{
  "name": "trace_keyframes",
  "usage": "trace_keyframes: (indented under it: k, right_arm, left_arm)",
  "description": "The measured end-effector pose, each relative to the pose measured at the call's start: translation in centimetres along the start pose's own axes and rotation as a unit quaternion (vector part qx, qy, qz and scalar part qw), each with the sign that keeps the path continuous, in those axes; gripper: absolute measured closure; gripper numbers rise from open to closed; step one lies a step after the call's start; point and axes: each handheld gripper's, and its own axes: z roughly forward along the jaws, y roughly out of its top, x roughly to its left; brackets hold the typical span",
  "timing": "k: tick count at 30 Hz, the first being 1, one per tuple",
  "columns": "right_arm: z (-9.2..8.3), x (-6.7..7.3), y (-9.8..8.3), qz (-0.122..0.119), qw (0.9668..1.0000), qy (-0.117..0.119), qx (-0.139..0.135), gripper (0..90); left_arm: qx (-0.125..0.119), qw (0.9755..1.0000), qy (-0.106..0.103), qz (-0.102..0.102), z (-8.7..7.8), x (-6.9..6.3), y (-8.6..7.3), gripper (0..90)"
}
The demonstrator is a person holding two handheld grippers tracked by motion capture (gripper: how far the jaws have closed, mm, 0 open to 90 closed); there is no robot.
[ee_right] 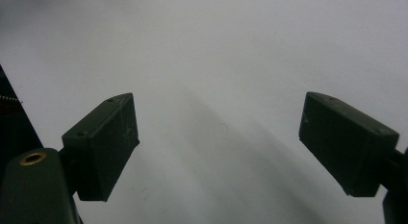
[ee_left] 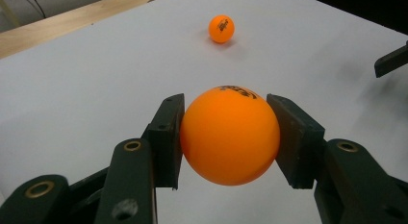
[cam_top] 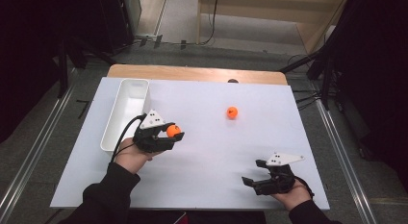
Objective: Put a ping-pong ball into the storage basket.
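Note:
My left gripper is shut on an orange ball, held just right of the white tray. In the left gripper view the held ball is pressed between both black pads. A second orange ball lies loose on the white table top toward the far middle; the second ball lies ahead in the left gripper view. My right gripper rests near the front right edge, jaws wide apart. Between its pads there is only bare white surface.
A long white tray stands lengthwise at the left of the white table top. A wooden strip runs along the far edge. Black stands and cables flank the table on the floor.

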Motion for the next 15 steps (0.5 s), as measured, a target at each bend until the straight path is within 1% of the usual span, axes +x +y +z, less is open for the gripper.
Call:
trace_keyframes:
  k: [5, 7, 14, 15]
  right_arm:
    - [0.01, 0.0, -0.01, -0.001, 1.0, 0.0, 0.0, 12.2]
    - [0.01, 0.0, -0.01, 0.0, 1.0, 0.0, 0.0, 12.2]
    - [0.01, 0.0, 0.0, -0.001, 1.0, 0.0, 0.0, 12.2]
    - [0.01, 0.01, 0.0, 0.0, 1.0, 0.0, 0.0, 12.2]
  left_arm:
    - [-0.001, 1.0, 0.004, -0.003, -0.26, 0.22, 0.1, 50.5]
    - [0.001, 1.0, 0.008, -0.001, -0.39, 0.33, 0.14, 50.5]
    - [0.0, 0.9998, 0.013, -0.014, -0.75, 0.67, 0.23, 50.5]
    - [0.001, 0.9998, 0.013, -0.012, -0.83, 0.72, 0.26, 50.5]
